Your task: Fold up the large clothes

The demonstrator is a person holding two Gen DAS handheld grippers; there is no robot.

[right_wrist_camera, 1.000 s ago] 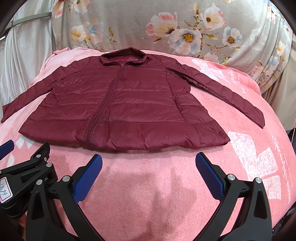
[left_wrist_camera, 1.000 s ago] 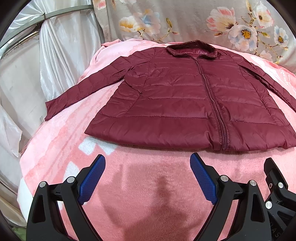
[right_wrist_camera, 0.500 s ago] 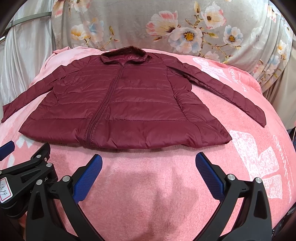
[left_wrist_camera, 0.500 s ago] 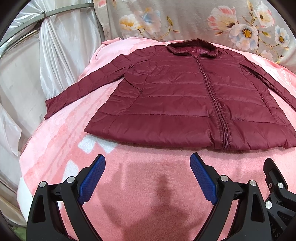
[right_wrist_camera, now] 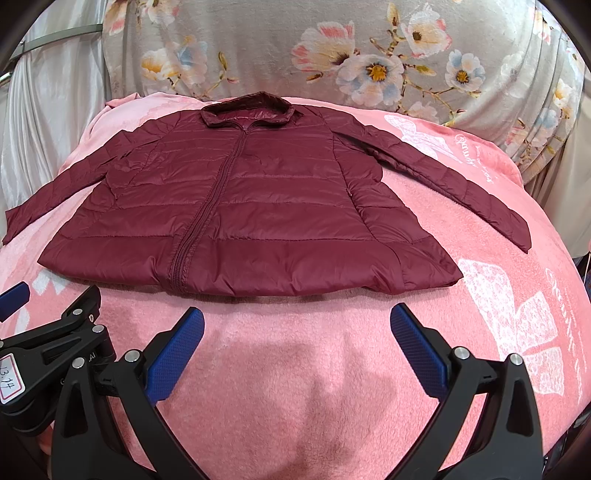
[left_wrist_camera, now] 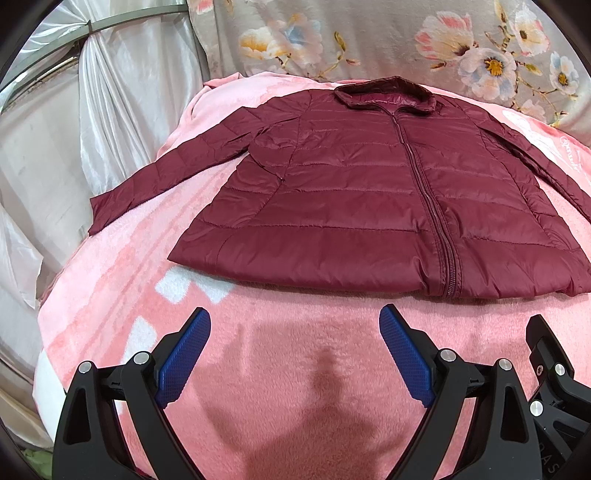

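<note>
A maroon quilted jacket (left_wrist_camera: 362, 199) (right_wrist_camera: 236, 210) lies flat and zipped on a pink blanket (left_wrist_camera: 280, 354) (right_wrist_camera: 295, 369), collar at the far side, hem toward me, both sleeves spread outward. My left gripper (left_wrist_camera: 295, 350) is open above the bare blanket just short of the hem, nothing between its blue pads. My right gripper (right_wrist_camera: 295, 350) is likewise open and empty in front of the hem. Each gripper's black frame shows at the edge of the other's view.
A floral grey cloth (right_wrist_camera: 369, 55) hangs behind the bed. White satin drapes (left_wrist_camera: 110, 110) and a metal rail (left_wrist_camera: 129, 18) stand at the left. The blanket's edge drops away at left (left_wrist_camera: 48, 314) and right (right_wrist_camera: 554, 221).
Both views have shifted slightly, so the jacket sits a little higher in frame. Both grippers stay open. The jacket has not moved.
</note>
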